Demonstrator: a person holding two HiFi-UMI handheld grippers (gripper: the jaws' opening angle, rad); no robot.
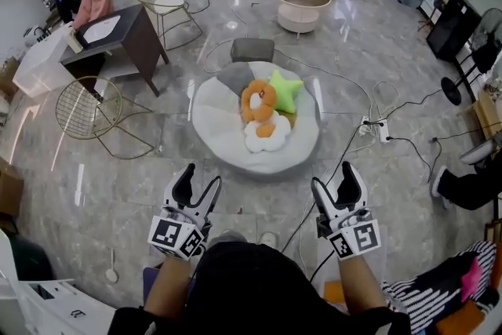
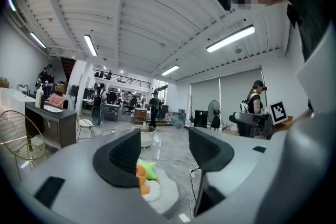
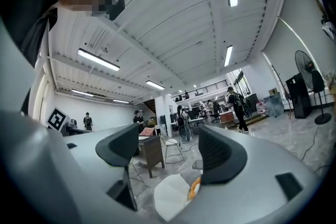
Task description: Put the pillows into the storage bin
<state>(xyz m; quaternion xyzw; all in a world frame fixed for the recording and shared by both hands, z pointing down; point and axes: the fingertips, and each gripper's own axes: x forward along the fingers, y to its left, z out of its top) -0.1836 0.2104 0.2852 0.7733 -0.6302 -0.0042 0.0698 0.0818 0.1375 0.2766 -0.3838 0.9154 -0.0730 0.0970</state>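
A round white and grey floor cushion [image 1: 227, 145] lies ahead of me on the grey floor. On it sit an orange ring pillow [image 1: 258, 100], a green star pillow [image 1: 286, 89] and a white flower-shaped pillow [image 1: 267, 134]. My left gripper [image 1: 200, 178] and right gripper [image 1: 333, 178] hover side by side short of the cushion, both open and empty. Between the left gripper's [image 2: 165, 152] jaws I see the green star pillow [image 2: 149, 169] far off. The right gripper [image 3: 168, 152] looks at the floor cushion [image 3: 169, 195], with the orange pillow [image 3: 195, 187] at its edge.
A grey square cushion [image 1: 252, 49] lies beyond the round one. A dark desk [image 1: 118, 35], a wire chair [image 1: 88, 109] and a pale translucent box [image 1: 35, 63] stand at the left. A round table [image 1: 302, 0] is behind. Cables and a power strip [image 1: 375, 128] run at the right.
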